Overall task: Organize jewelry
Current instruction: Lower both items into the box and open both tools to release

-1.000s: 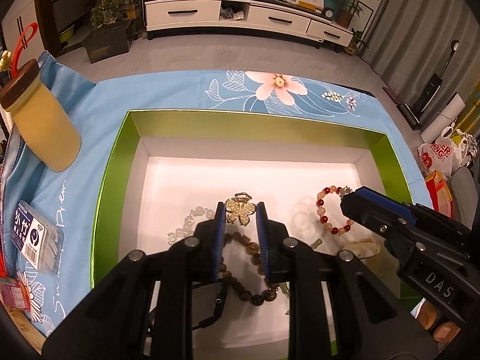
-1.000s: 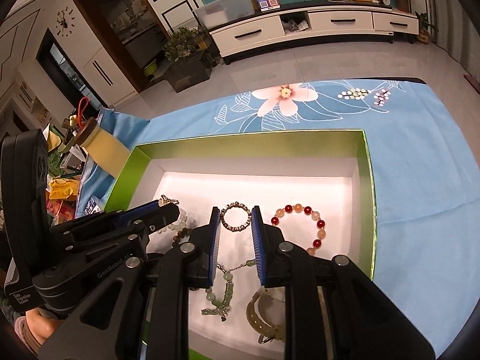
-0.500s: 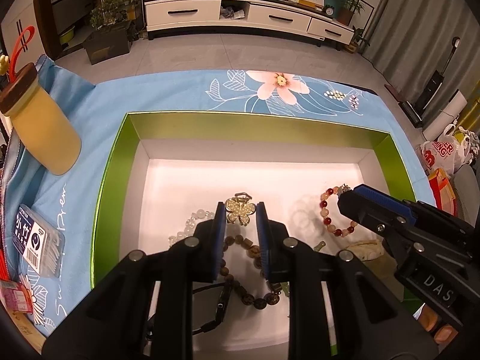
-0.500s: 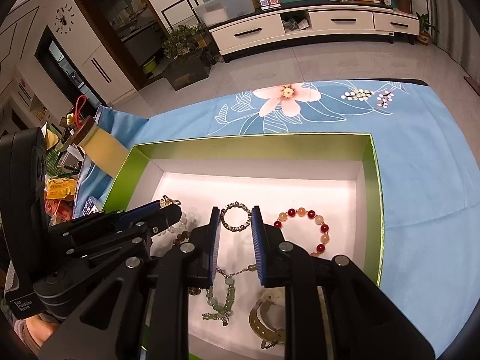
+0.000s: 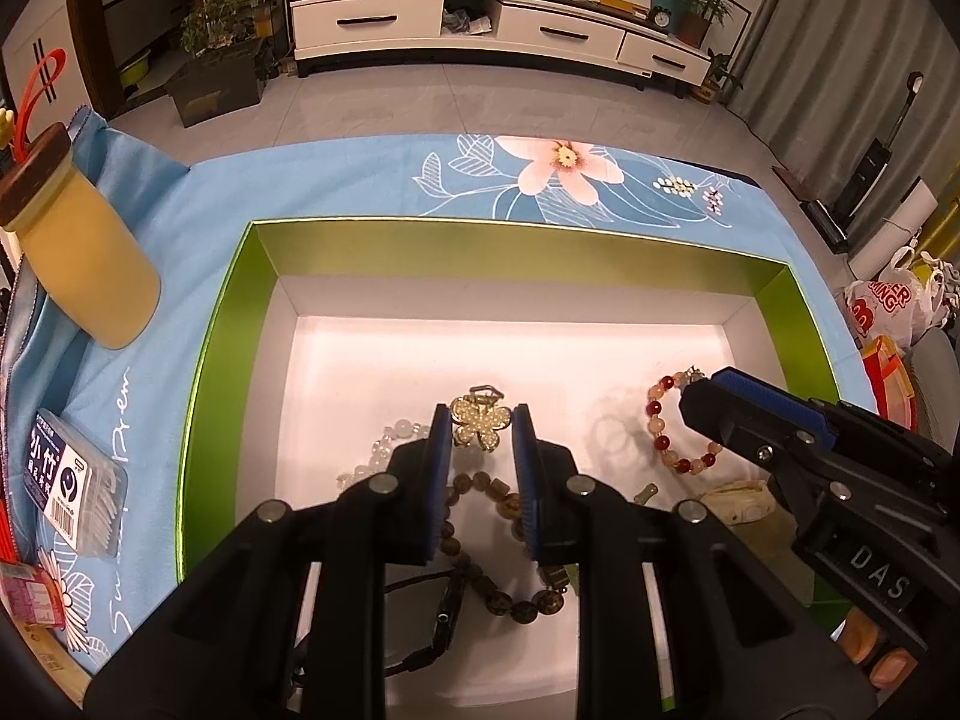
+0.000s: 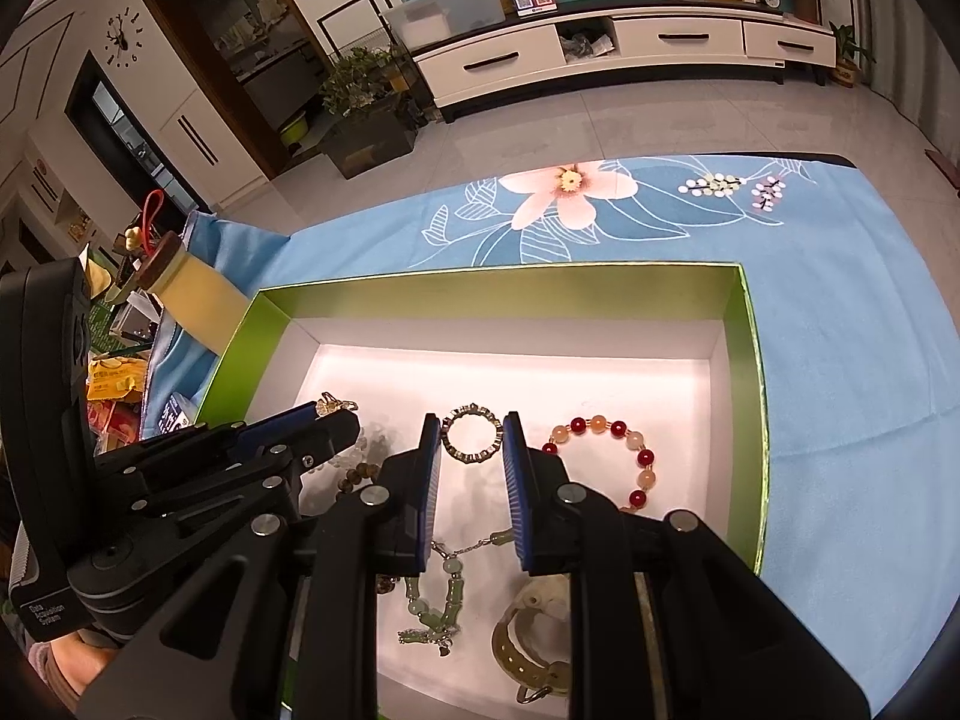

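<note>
Jewelry lies loose on the white floor of the green box (image 5: 228, 372), which sits on the blue flowered cloth over the desk (image 5: 336, 180). I judge I am at the picking stage, with nothing lifted yet.

Going from the box's left wall rightward: a pale bead strand (image 5: 384, 450) lies nearest that wall, partly under my left claw (image 5: 480, 438). That claw is parted about as wide as the gold flower clip (image 5: 480, 429) between its blue pads; I cannot tell whether the pads touch it. Below the clip curls a brown bead bracelet (image 5: 510, 594), with a dark strap (image 5: 444, 618) beside it.

Further right, my right claw (image 6: 471, 444) is open to a similar width, framing a small metal ring bracelet (image 6: 472, 433) without clearly gripping it. Under it lie a green jade chain (image 6: 438, 606) and a cream buckled band (image 6: 528, 636). Closest to the box's right wall rests the red and peach bead bracelet (image 6: 606, 456).

Next, I think, each claw must come down and close on its piece; the clip's uneven petals and the thin ring could slip, so a centred squeeze matters.

Left of the box stand a yellow jar (image 5: 78, 264) and a floss pick pack (image 5: 66, 480).
</note>
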Available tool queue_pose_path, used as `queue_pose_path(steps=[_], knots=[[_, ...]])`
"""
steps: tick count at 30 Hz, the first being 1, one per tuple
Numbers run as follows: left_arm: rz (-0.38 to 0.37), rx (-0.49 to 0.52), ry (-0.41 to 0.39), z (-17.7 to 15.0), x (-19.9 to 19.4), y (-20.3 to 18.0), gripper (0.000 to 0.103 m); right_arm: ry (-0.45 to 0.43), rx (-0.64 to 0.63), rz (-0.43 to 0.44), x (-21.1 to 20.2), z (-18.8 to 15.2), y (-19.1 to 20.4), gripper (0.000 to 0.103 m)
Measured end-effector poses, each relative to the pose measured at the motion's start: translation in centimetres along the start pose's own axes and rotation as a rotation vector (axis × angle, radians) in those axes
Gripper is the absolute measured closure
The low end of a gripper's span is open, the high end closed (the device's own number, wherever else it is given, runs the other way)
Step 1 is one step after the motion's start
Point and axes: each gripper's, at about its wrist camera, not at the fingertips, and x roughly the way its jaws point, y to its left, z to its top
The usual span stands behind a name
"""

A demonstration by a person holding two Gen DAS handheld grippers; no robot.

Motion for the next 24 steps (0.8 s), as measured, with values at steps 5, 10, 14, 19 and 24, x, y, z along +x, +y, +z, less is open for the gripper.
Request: queue_pose_path(steps=[5,10,14,19,24], knots=[[0.001,0.002,-0.001,0.0,0.22,-0.03,0.083,0.0,0.006,0.002,0.1,-0.03,-0.07,0.082],[0.001,0.0,0.001,-0.04,0.28,0.04,0.083,0.001,0.005,0.002,0.12,-0.03,-0.06,0.082],[0.004,0.0,0.005,-0.1,0.43,0.12,0.083,0.001,0.002,-0.002,0.22,-0.03,-0.01,0.082],[0.003,0.0,0.006,-0.06,0.44,0.14,0.083,0.002,0.002,-0.002,0.26,0.0,0.04,0.082],[0.004,0.001,0.007,-0.09,0.48,0.15,0.083,0.001,0.002,-0.003,0.28,0.02,-0.01,0.082]])
